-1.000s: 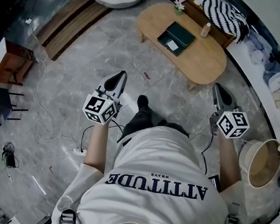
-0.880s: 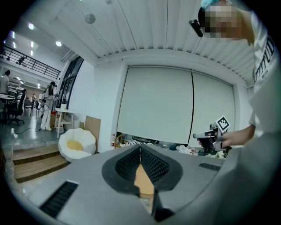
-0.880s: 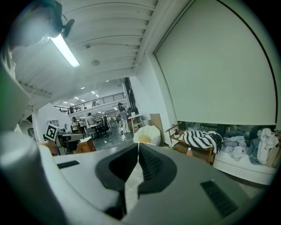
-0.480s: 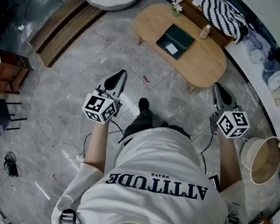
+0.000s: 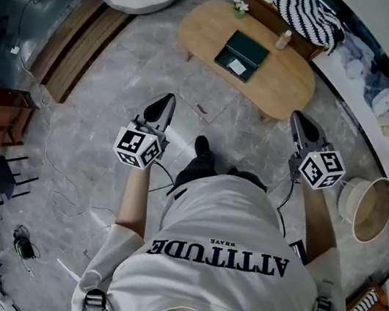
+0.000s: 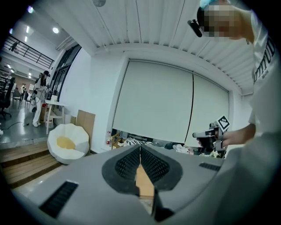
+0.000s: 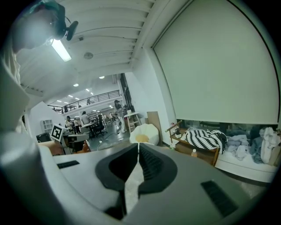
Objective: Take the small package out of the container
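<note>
Left claw (image 5: 163, 104): jaws pressed together, nothing between them. In the left gripper view the two dark pads (image 6: 127, 163) meet along one line. Right claw (image 5: 297, 122): jaws also together at the tips and empty, as the right gripper view shows (image 7: 139, 147). Both claws are held out in front of a standing person, over the grey stone floor (image 5: 104, 120), each pointing toward 12 o'clock.

Ahead, well apart from both claws, stands an oval wooden counter (image 5: 291, 75). On it lies the container (image 5: 247, 47), a dark, shallow rectangular tray. From the left claw it lies at about 1 o'clock; from the right claw, at about 11 o'clock. Its long axis runs roughly from 9 to 3 o'clock, tipped a little down on the right.

The small package (image 5: 237, 66), a pale rectangle, lies inside the container against the edge nearest the person. Neither claw looks plainly nearer, since the container sits almost midway between them. A small bottle (image 5: 283, 40) stands on the counter at about 2 o'clock from the container.
</note>
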